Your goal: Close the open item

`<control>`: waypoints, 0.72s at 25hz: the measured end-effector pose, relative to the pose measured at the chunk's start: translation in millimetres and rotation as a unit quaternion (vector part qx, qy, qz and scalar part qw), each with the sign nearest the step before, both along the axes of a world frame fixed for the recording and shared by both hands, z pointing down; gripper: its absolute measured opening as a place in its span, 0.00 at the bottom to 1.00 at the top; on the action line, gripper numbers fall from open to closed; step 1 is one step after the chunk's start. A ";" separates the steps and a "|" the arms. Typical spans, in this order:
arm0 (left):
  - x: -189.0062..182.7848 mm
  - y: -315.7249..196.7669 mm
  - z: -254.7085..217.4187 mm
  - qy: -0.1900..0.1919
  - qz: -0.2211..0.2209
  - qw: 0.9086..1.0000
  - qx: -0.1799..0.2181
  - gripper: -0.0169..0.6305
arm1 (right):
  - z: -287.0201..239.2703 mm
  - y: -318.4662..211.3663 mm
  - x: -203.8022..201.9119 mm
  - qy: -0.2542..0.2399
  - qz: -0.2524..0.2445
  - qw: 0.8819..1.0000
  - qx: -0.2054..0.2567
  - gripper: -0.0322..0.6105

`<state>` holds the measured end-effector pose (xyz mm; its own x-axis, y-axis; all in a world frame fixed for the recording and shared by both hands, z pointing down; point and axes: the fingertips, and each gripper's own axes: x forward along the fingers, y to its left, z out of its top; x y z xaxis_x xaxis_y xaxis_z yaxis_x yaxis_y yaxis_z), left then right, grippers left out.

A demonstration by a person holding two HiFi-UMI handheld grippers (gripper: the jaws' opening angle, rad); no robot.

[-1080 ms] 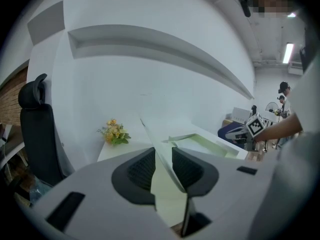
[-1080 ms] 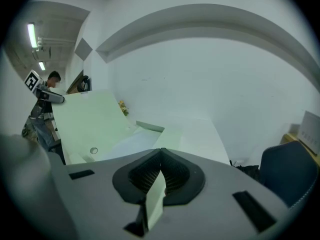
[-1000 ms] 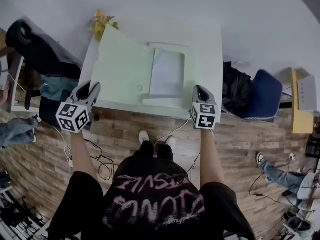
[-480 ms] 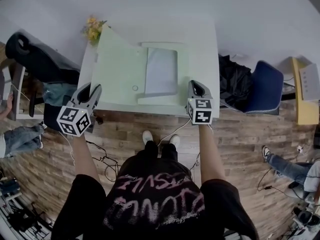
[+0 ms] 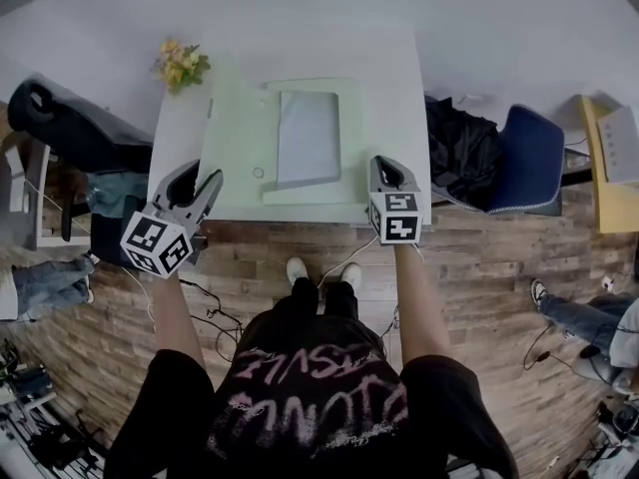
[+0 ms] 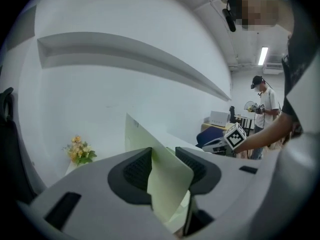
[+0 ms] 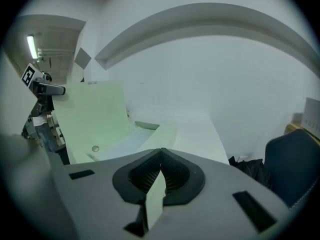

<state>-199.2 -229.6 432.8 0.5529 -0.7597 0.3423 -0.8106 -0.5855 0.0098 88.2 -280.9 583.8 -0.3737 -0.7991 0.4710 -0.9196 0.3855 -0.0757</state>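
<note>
Head view: shows a pale green folder (image 5: 235,153) open on a white table (image 5: 399,88), with a stack of paper (image 5: 308,136) in its middle; places the left gripper (image 5: 203,185) at the near left corner of the folder's cover and the right gripper (image 5: 385,171) at the folder's near right edge; takes in flowers (image 5: 180,64) at the table's far left corner and a blue chair (image 5: 529,163) well off to the right.

Left gripper view: looks along jaws just opening, with the cover's corner (image 6: 167,184) between them; shows the sheet resting against the left pad, with a gap to the right pad, so released rather than pinched.

Right gripper view: shows jaws clenched on a narrow green flap (image 7: 156,199) at the folder's edge, tips meeting above it; beyond, shows the cover tilted up off the table, with the left gripper at its upper corner.
</note>
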 end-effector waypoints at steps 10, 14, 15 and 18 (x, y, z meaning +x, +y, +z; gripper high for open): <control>89.3 2.2 7.3 -0.018 0.106 0.994 0.000 0.36 | 0.4 -3.9 17.3 -0.015 0.012 1.000 0.007 0.06; 121.9 4.9 16.9 -0.019 0.150 0.988 -0.008 0.43 | 1.1 -5.3 20.3 -0.017 0.015 1.000 0.004 0.06; 129.8 5.6 19.6 -0.019 0.160 0.987 -0.010 0.45 | 1.3 -5.8 21.6 -0.016 0.015 1.000 0.003 0.06; 151.3 8.2 29.3 -0.017 0.188 0.982 -0.021 0.48 | 2.8 -6.7 25.6 -0.018 0.019 1.000 0.002 0.06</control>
